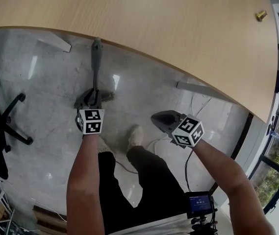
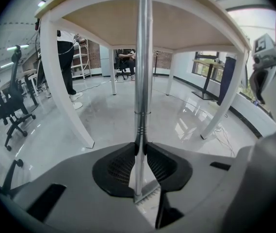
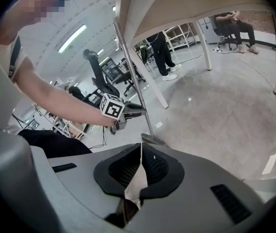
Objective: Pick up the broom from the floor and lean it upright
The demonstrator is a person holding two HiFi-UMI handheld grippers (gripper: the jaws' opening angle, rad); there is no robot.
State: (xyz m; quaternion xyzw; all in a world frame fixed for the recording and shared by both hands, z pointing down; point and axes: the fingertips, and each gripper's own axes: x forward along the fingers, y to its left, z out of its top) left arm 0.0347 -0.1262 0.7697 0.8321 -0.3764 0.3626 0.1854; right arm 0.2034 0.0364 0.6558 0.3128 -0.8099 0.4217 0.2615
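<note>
The broom's silver handle point(image 1: 96, 58) stands almost upright, its top reaching the edge of the wooden table point(image 1: 154, 18). My left gripper point(image 1: 91, 100) is shut on the handle low down, just above the dark broom head point(image 1: 108, 97) on the floor. In the left gripper view the handle point(image 2: 143, 57) runs straight up between the pads, clamped where my left gripper point(image 2: 141, 149) closes on it. My right gripper point(image 1: 160, 119) hangs to the right, apart from the broom. In its own view the right gripper point(image 3: 140, 147) has its jaws together on nothing, and the handle point(image 3: 130, 76) stands ahead.
A black office chair point(image 1: 7, 116) stands at the left. The person's legs and a shoe point(image 1: 136, 136) are between the grippers, with cables on the glossy floor. White table legs point(image 2: 65, 91) flank the broom. A small brass object point(image 1: 261, 15) lies on the table.
</note>
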